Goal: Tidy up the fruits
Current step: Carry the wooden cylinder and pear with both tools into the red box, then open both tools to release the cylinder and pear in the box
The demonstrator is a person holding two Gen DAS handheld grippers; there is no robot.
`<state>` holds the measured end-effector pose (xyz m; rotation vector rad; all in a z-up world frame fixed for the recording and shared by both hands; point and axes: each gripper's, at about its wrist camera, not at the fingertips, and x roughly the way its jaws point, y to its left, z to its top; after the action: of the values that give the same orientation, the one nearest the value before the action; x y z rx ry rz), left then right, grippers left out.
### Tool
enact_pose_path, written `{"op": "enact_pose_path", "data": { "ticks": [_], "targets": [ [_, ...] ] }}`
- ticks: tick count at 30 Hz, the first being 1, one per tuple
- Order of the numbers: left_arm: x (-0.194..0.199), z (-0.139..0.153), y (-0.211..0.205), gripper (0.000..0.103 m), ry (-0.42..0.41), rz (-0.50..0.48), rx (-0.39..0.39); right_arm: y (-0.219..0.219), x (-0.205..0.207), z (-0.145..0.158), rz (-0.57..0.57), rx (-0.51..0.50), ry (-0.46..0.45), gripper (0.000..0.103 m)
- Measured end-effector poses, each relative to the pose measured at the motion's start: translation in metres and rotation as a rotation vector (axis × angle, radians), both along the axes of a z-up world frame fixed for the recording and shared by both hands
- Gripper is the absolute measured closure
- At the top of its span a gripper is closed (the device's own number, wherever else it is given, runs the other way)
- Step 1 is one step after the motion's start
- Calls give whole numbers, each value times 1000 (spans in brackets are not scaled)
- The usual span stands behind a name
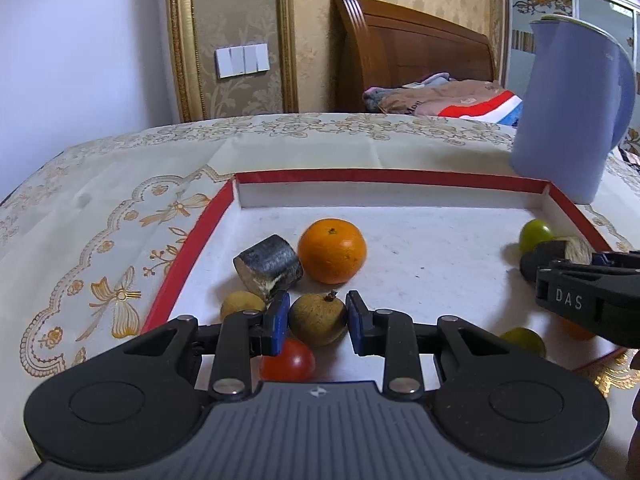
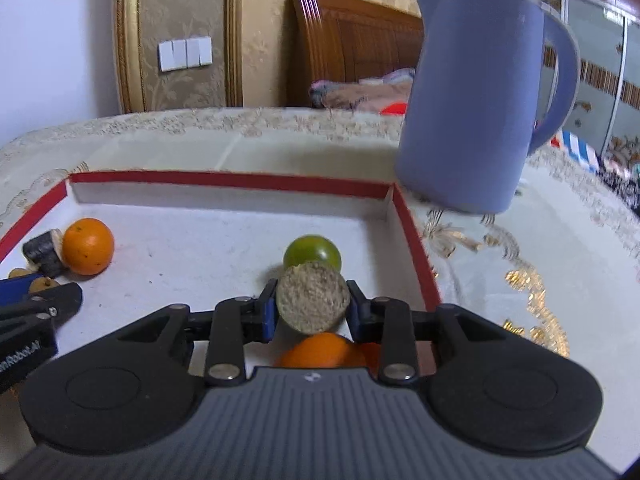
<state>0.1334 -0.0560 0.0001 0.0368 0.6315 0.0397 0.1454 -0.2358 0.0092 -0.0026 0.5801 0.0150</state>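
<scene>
A white tray with a red rim (image 1: pixel 392 178) holds the fruit. My left gripper (image 1: pixel 318 316) is shut on a small brown round fruit (image 1: pixel 318 320), with a red tomato (image 1: pixel 288 360) just below it. Beyond it lie an orange (image 1: pixel 332 250), a dark-skinned sugarcane piece (image 1: pixel 269 264) and a second brown fruit (image 1: pixel 240 304). My right gripper (image 2: pixel 313 300) is shut on another sugarcane piece (image 2: pixel 313 296), pale cut face toward the camera. A green fruit (image 2: pixel 312 252) lies just beyond it and an orange (image 2: pixel 322 350) beneath it.
A tall blue jug (image 2: pixel 476 100) stands on the patterned tablecloth (image 1: pixel 120 208) just past the tray's far right corner. Another green fruit (image 1: pixel 524 340) lies near the tray's front right. A bed with a wooden headboard (image 1: pixel 416 52) is behind the table.
</scene>
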Motion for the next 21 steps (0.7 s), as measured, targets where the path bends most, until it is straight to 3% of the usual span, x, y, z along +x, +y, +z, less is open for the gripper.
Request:
{"op": "enact_pose_path", "data": {
  "ticks": [17, 18, 20, 21],
  "targets": [
    [5, -3, 3, 70, -17, 23, -1, -4, -3, 1, -22, 31, -22, 71],
    [5, -3, 4, 68, -16, 26, -4, -5, -4, 2, -24, 39, -25, 63],
    [5, -4, 5, 54, -17, 38, -5, -7, -8, 3, -29, 44, -40, 48],
    [5, -4, 6, 41, -15, 42, -13, -6, -9, 4, -34, 36, -52, 44]
  ]
}}
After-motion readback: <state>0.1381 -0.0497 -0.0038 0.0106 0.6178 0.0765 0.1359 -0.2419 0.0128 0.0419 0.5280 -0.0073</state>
